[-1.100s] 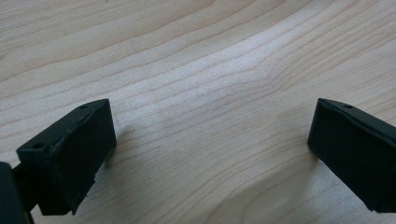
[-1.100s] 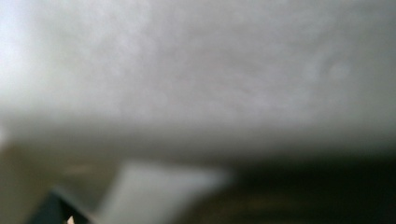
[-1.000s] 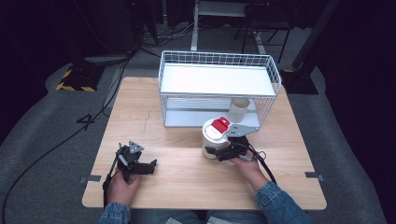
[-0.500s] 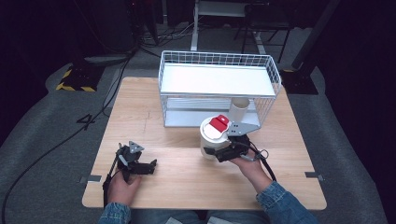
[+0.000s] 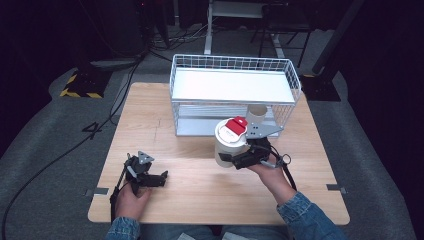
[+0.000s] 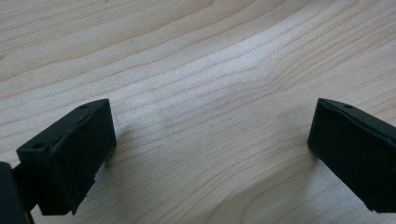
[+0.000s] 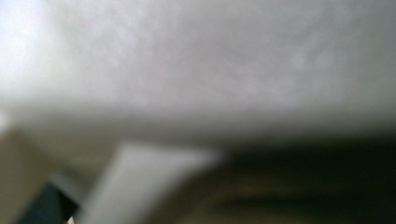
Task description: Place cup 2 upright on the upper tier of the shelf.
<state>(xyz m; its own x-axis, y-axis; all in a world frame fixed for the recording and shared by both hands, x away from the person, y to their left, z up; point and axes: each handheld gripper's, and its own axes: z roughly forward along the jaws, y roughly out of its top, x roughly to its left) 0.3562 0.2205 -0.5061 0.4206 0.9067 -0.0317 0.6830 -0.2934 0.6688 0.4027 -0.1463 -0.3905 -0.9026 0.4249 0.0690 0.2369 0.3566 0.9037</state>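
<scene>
While the white container [image 5: 227,145] stands upright, right claw [image 5: 235,161] grips it.

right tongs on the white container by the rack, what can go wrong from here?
1. The right tongs meet the white container low on its side, so it may tip; the right gripper view is too blurred to confirm the grip.
2. The wire rack and a second cup stand right behind it, so a collision is possible.
3. The left tongs rest open on the table, giving no support.

A dim lab or studio: wooden table [image 5: 200,190], floor cables [image 5: 60,155], hazard-striped tape [image 5: 80,92]
</scene>
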